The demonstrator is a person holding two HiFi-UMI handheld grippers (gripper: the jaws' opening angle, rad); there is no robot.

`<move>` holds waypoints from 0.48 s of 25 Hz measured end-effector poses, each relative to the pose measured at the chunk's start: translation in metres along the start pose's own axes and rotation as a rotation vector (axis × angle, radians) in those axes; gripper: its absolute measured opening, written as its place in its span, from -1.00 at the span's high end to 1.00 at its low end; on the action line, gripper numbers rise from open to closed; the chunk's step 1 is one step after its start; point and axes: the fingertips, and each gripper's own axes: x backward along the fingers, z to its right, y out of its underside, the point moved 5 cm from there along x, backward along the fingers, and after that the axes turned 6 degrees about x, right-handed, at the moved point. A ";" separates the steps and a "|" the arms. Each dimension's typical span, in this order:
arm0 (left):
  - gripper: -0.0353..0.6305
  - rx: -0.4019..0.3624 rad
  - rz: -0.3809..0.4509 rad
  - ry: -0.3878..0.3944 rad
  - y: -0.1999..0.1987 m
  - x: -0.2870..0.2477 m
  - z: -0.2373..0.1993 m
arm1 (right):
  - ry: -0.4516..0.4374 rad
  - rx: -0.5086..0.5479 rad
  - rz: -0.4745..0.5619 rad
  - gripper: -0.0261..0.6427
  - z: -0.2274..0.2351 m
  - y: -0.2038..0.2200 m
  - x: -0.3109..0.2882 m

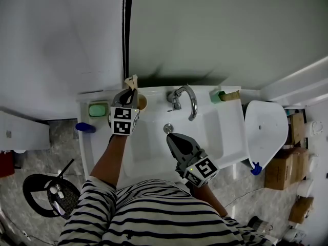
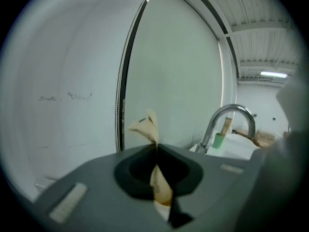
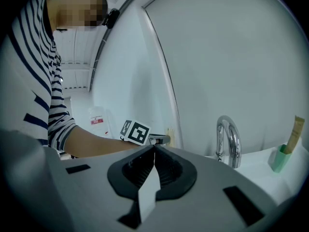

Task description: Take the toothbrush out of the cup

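At the sink's back left corner a tan toothbrush (image 1: 132,81) stands up out of a brown cup (image 1: 142,103). My left gripper (image 1: 131,92) is shut on it just above the cup. In the left gripper view the toothbrush (image 2: 148,125) is pinched between the closed jaws of the left gripper (image 2: 156,151) and its upper end pokes out past them; the cup is hidden there. My right gripper (image 1: 170,136) hovers over the white basin (image 1: 218,137), shut with nothing in it. In the right gripper view the right gripper (image 3: 154,151) points toward the left gripper's marker cube (image 3: 135,131).
A chrome faucet (image 1: 183,99) stands at the back middle, with the drain (image 1: 168,128) below it. A green soap dish (image 1: 98,109) sits at the left, a green holder (image 1: 216,96) at the back right. A white toilet (image 1: 265,129) and cardboard boxes (image 1: 281,173) lie to the right.
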 end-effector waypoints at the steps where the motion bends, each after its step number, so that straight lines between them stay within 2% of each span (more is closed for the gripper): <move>1: 0.85 0.000 0.007 0.001 -0.002 0.002 0.000 | 0.000 0.002 0.007 0.90 0.000 -0.001 0.000; 12: 0.86 0.006 0.110 0.025 -0.033 0.027 0.004 | -0.001 0.004 0.012 0.90 -0.008 -0.002 0.003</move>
